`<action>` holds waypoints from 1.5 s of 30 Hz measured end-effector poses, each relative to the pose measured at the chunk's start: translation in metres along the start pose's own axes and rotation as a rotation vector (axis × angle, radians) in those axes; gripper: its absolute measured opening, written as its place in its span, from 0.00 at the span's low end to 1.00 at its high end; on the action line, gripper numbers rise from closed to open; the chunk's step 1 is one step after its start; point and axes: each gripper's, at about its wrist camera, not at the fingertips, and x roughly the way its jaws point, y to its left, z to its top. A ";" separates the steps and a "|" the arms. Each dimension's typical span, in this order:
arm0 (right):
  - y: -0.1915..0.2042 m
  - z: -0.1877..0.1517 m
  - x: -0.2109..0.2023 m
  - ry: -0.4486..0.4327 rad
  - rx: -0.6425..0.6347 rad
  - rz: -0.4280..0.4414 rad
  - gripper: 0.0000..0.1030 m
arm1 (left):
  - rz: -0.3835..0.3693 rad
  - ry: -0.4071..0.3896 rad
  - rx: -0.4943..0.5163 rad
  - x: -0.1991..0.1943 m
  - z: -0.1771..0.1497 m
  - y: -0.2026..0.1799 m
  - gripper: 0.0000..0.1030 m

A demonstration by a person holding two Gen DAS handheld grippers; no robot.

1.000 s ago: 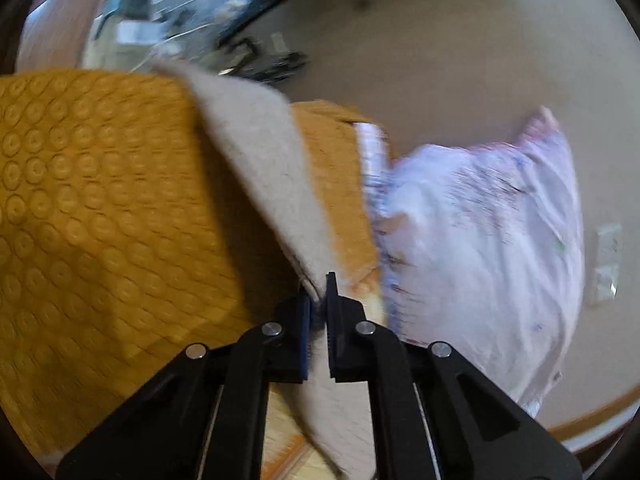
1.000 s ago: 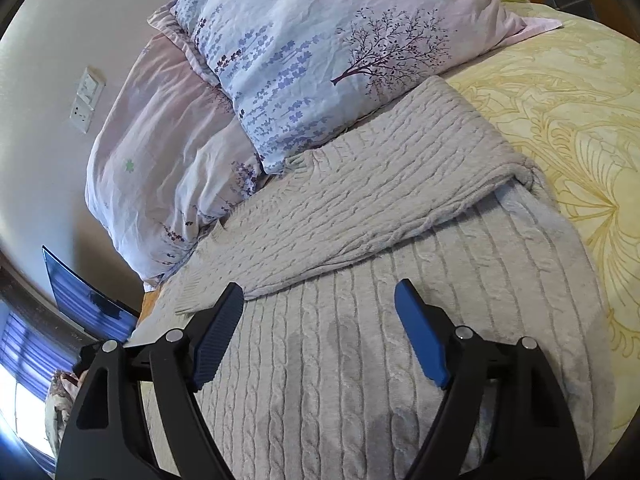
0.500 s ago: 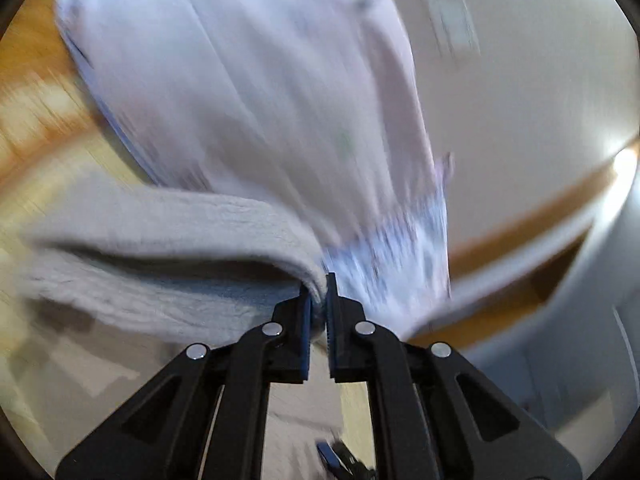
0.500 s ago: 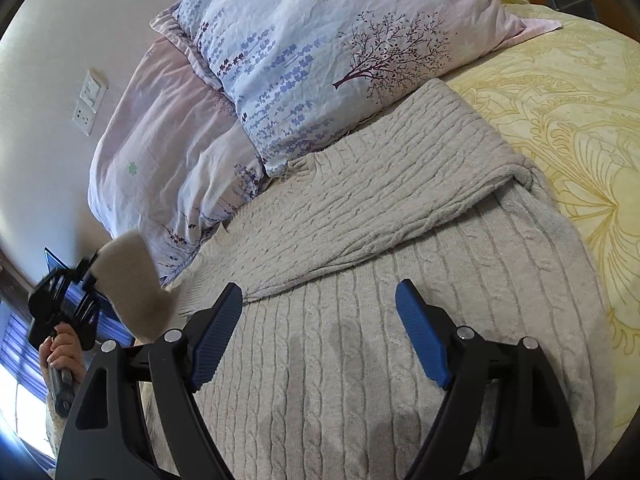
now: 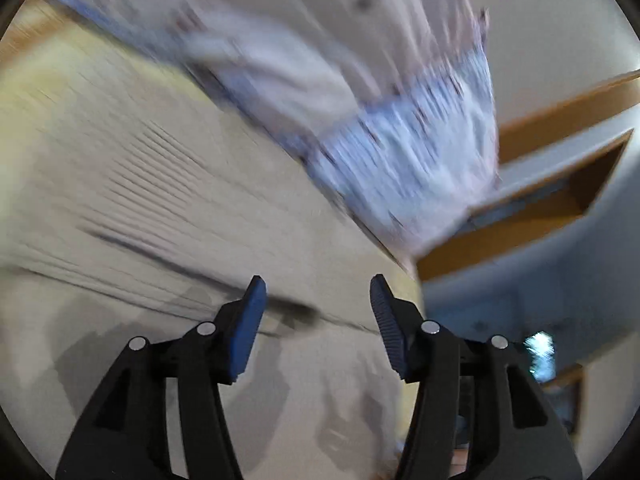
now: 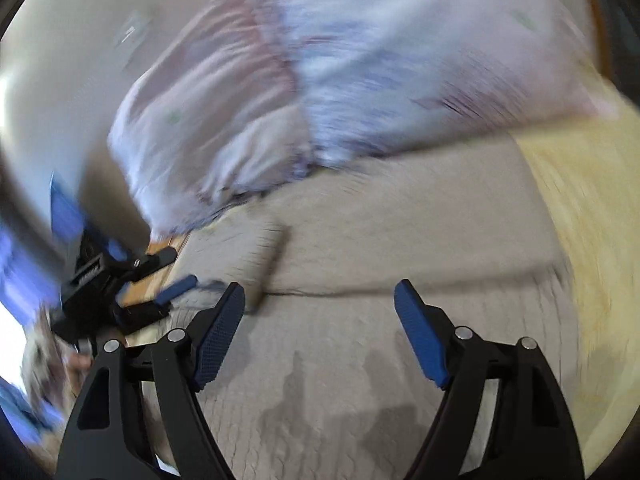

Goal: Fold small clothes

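Observation:
A beige cable-knit sweater (image 6: 360,360) lies spread on the bed, with both sleeves folded across its upper part (image 6: 400,240). In the left wrist view the sweater (image 5: 160,220) fills the lower left, blurred by motion. My left gripper (image 5: 316,320) is open and empty just above the knit; it also shows in the right wrist view (image 6: 160,280) at the sweater's left edge. My right gripper (image 6: 320,320) is open and empty over the sweater's lower body.
Two floral pillows (image 6: 360,80) lie against the wall behind the sweater, one also in the left wrist view (image 5: 400,140). A yellow patterned bedspread (image 6: 580,220) extends to the right. A wooden bed frame (image 5: 520,220) borders the mattress.
My left gripper carried the sleeve across the sweater, let it go and opened. The sleeve now lies folded on the body. Both views are blurred from motion; the right gripper shifted.

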 end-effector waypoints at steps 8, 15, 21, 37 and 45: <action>0.126 0.004 0.086 0.096 -0.520 0.037 0.52 | 0.190 -0.093 -0.100 -0.028 0.005 0.051 0.51; 0.171 -0.026 0.158 0.192 -0.738 -0.040 0.49 | 0.158 -0.119 -0.183 -0.039 0.003 0.076 0.50; 0.153 -0.012 0.161 0.162 -0.617 -0.030 0.11 | 0.166 -0.131 -0.178 -0.036 0.004 0.072 0.50; -0.084 -0.018 0.003 -0.033 0.441 -0.080 0.48 | 0.160 -0.148 -0.115 -0.030 0.003 0.061 0.67; -0.101 0.000 0.011 0.016 0.451 -0.094 0.45 | 0.161 -0.148 -0.116 -0.029 0.002 0.060 0.68</action>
